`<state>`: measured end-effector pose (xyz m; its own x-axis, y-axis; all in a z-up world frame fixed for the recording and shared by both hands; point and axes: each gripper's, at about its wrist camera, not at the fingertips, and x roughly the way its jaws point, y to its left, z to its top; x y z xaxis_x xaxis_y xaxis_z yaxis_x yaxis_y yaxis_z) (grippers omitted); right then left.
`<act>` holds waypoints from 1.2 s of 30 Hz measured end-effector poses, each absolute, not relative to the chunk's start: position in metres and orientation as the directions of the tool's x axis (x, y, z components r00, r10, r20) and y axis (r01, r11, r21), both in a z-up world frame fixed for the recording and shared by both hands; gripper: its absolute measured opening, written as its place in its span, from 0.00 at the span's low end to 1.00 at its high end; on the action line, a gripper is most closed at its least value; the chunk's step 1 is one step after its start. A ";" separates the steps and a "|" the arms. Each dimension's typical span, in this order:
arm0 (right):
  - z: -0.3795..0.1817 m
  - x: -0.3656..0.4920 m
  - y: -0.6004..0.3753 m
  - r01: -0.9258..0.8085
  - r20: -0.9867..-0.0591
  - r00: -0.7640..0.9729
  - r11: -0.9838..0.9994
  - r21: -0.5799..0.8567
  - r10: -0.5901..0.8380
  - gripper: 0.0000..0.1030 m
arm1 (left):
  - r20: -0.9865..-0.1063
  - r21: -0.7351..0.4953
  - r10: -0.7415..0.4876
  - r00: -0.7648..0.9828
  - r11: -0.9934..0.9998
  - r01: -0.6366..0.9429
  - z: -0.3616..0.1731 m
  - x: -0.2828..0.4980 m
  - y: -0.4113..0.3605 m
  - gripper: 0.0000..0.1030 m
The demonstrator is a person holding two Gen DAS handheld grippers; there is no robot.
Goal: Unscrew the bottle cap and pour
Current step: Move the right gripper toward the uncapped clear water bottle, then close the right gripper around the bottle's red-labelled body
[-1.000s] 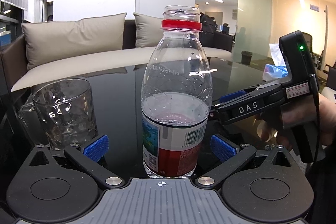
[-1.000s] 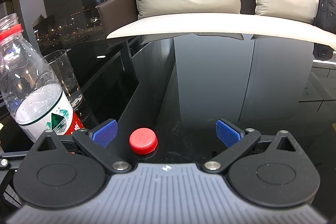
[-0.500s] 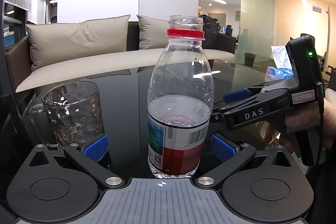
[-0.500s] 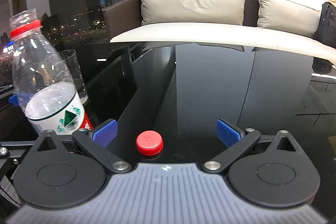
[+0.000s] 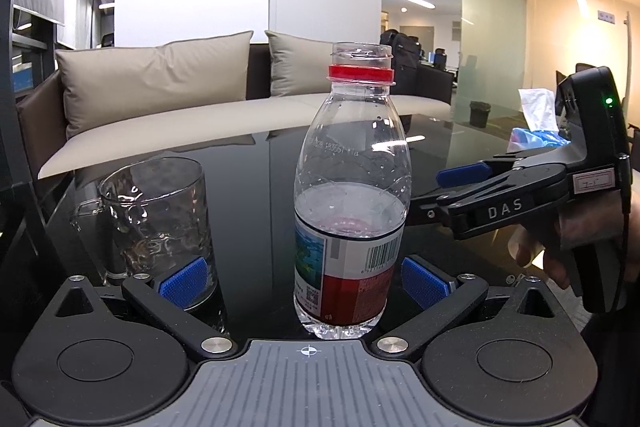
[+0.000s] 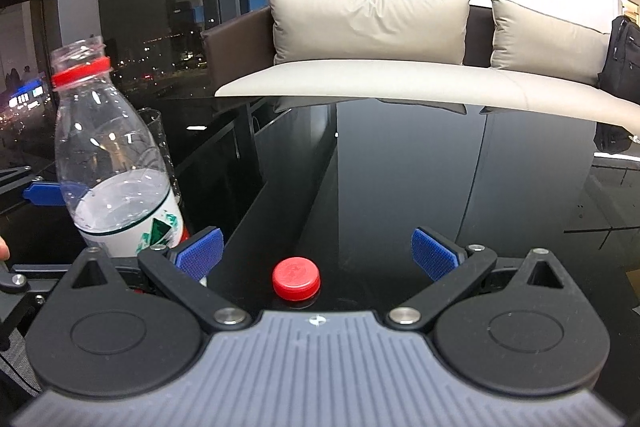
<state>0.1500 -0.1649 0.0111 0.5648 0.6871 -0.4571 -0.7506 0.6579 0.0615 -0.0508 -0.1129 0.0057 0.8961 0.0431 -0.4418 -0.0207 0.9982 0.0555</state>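
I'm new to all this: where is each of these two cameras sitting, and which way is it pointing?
Left wrist view: rides on the left tongs, looking along the open blue pads at the uncapped bottle standing between them, glass mug to its left; the right tongs and the person's hand show at right.
Right wrist view: rides on the right tongs, open over the red cap on the black table, facing the sofa.
Shared: bottle, mug, sofa, table.
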 end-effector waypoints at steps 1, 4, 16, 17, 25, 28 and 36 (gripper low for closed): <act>0.012 0.149 -0.165 -0.752 -0.456 0.564 0.656 0.059 0.688 1.00 | -0.442 0.057 0.044 0.896 0.998 -0.022 0.007 -0.049 -0.113 0.99; 0.012 0.144 -0.165 -0.758 -0.456 0.563 0.650 0.048 0.690 1.00 | -0.443 0.056 0.047 0.895 0.998 -0.024 0.011 -0.038 -0.107 0.99; 0.015 0.132 -0.171 -0.777 -0.442 0.544 0.628 0.056 0.713 1.00 | -0.455 0.057 0.064 0.888 0.997 -0.042 0.014 0.024 -0.065 0.99; 0.015 0.131 -0.170 -0.779 -0.440 0.543 0.624 0.054 0.715 1.00 | -0.456 0.057 0.065 0.888 0.997 -0.044 0.014 0.030 -0.058 0.99; 0.017 0.120 -0.171 -0.796 -0.420 0.533 0.603 0.045 0.734 1.00 | -0.449 0.042 0.079 0.890 0.997 -0.068 0.020 -0.014 0.012 0.99; 0.019 0.122 -0.172 -0.797 -0.421 0.530 0.602 0.048 0.736 1.00 | -0.450 0.038 0.084 0.889 0.996 -0.075 0.021 -0.020 0.020 0.99; 0.019 0.115 -0.173 -0.806 -0.414 0.521 0.590 0.051 0.746 1.00 | -0.451 0.036 0.106 0.886 0.994 -0.101 0.019 -0.033 0.028 0.99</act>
<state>0.1154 -0.1728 0.0191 0.5208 0.7465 -0.4141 -0.8056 0.5902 0.0508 -0.0326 0.0282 0.0192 0.8859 0.1065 -0.4515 -0.1009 0.9942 0.0364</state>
